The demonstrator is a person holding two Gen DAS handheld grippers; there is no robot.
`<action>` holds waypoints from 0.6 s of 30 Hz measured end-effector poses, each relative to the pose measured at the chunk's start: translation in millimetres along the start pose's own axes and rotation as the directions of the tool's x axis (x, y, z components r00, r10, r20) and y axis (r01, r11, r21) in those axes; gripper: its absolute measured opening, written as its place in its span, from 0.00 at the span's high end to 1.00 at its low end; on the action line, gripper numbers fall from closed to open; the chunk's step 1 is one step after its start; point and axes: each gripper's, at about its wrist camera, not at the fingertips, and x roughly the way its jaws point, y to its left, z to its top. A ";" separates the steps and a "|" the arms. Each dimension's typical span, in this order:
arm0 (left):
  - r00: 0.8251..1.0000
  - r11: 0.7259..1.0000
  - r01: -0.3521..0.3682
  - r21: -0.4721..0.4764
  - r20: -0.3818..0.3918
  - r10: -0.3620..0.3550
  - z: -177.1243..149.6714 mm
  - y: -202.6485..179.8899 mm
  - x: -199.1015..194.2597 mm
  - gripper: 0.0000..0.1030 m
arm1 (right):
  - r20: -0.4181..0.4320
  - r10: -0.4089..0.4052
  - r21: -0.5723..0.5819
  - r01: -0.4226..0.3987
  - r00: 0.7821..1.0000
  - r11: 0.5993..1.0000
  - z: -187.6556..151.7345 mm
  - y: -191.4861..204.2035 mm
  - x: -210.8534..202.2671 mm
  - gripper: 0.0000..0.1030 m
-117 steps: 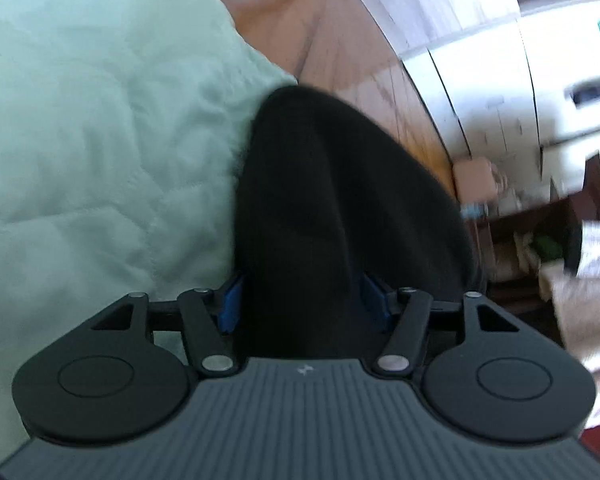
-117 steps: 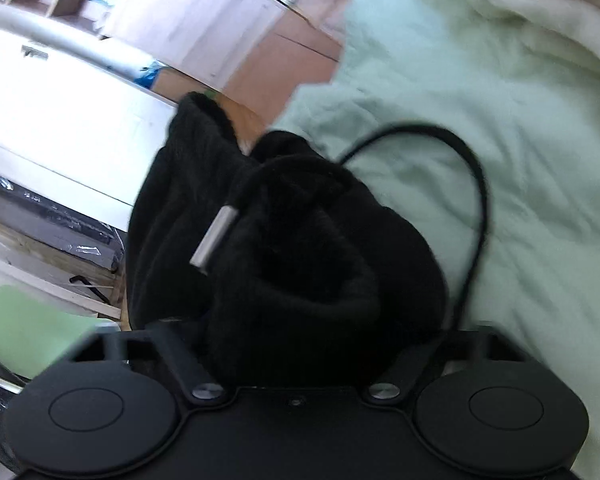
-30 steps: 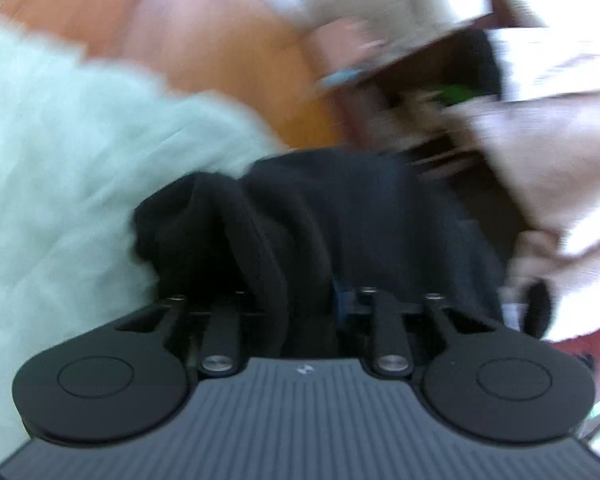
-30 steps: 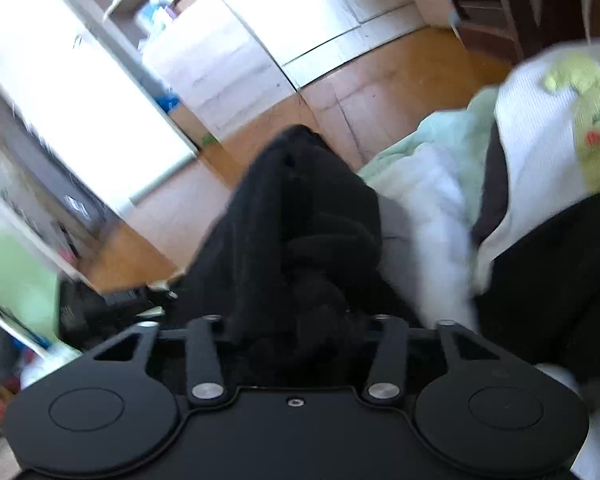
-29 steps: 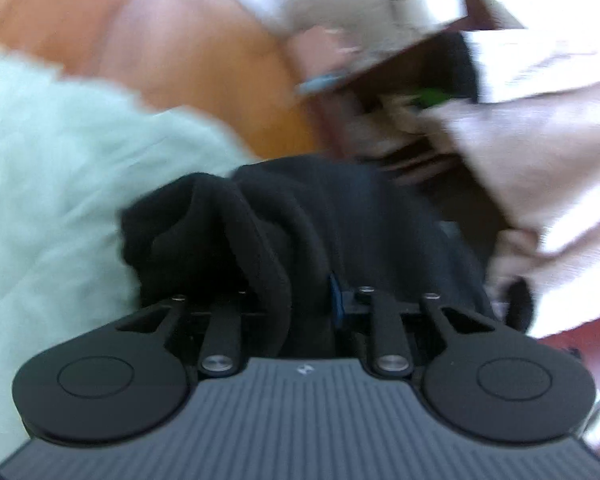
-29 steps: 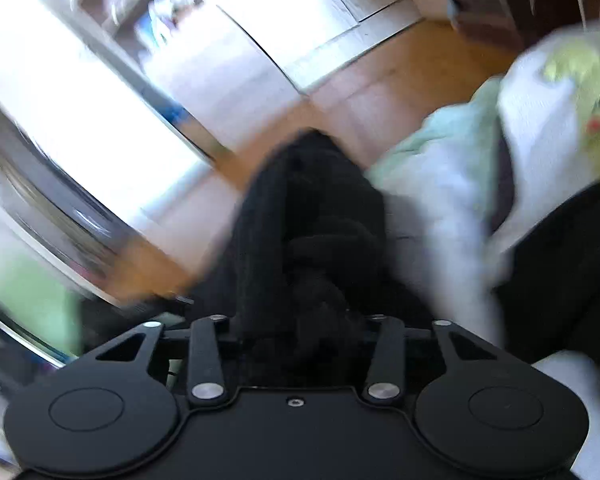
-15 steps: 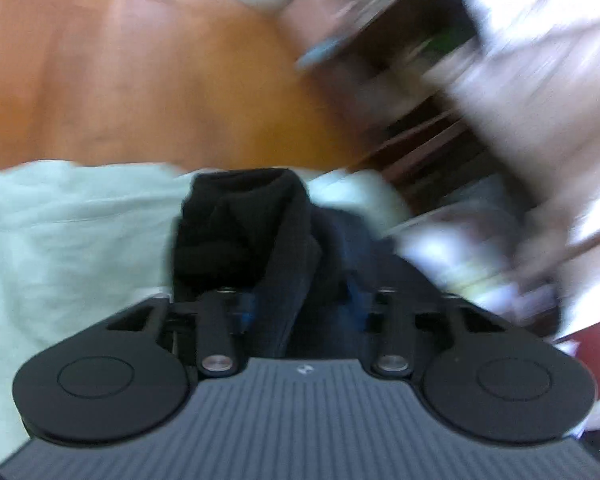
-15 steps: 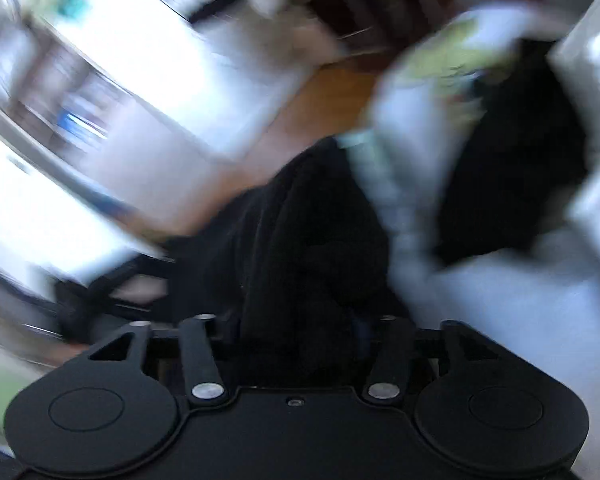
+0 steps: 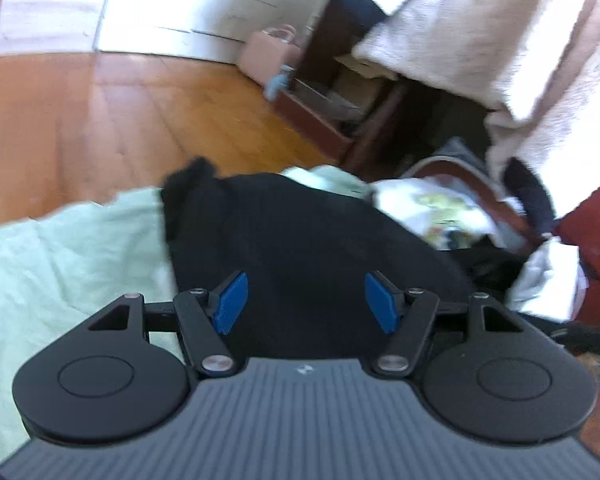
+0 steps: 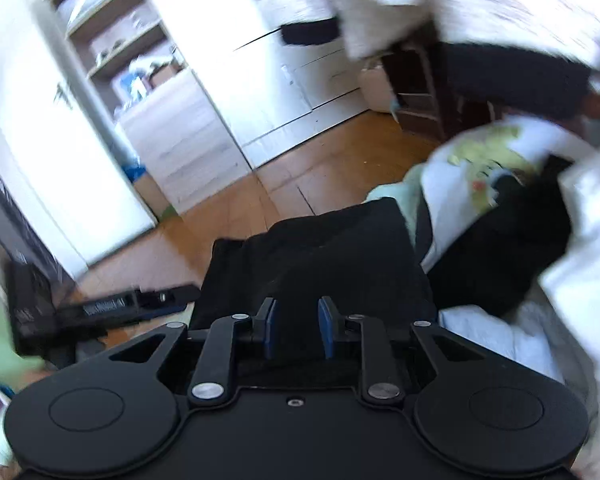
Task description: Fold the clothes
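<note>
A black garment (image 9: 300, 232) lies folded flat on a pale green quilt (image 9: 60, 260), near the bed's edge. My left gripper (image 9: 306, 300) hovers over its near part. Its jaws are opening, the blue pads (image 9: 230, 298) stand wide apart and grip nothing. In the right wrist view the same black garment (image 10: 320, 256) lies just ahead of my right gripper (image 10: 298, 326). Its jaws are closing, with a narrow gap left between the pads (image 10: 269, 328) and no cloth pinched between them.
A white garment with a yellow-green print (image 10: 488, 152) and another black garment (image 10: 512, 248) lie heaped to the right on the bed. Wooden floor (image 9: 100, 120) lies beyond the edge. Dark wooden furniture (image 9: 340, 92), a cream blanket (image 9: 480, 32) and white cabinets (image 10: 260, 60) stand behind.
Both grippers held bunched black cloth before and have let go. The garment now lies flat on the quilt. Both grippers have drawn back and up, and the left jaws have spread wide.
</note>
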 end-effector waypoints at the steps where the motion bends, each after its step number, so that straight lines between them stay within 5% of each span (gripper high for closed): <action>1: 1.000 0.999 0.016 -0.047 -0.014 -0.016 0.3 -2.3 4.0 0.37 | -0.007 -0.017 -0.038 0.017 1.000 0.999 -0.2 6.4 4.8 0.64; 4: 0.997 0.993 -0.042 -0.106 -0.074 0.034 -15.4 -7.2 13.3 0.37 | -0.078 -0.128 -0.125 0.117 0.989 0.985 -4.2 14.5 24.9 0.58; 8: 0.964 0.989 -0.131 -0.062 -0.240 0.113 -50.4 -3.2 36.4 0.38 | -0.144 -0.206 -0.125 0.189 0.968 0.974 -15.0 6.2 36.5 0.57; 11: 0.955 0.986 -0.156 0.055 -0.245 0.165 -68.3 -8.6 42.0 0.38 | -0.204 -0.168 -0.021 0.168 0.964 0.986 -14.2 -9.7 32.3 0.60; 18: 0.939 0.971 -0.228 0.074 -0.249 0.239 -80.5 -21.0 49.6 0.37 | -0.252 -0.249 -0.185 0.206 0.935 0.961 -30.9 -5.7 55.1 0.60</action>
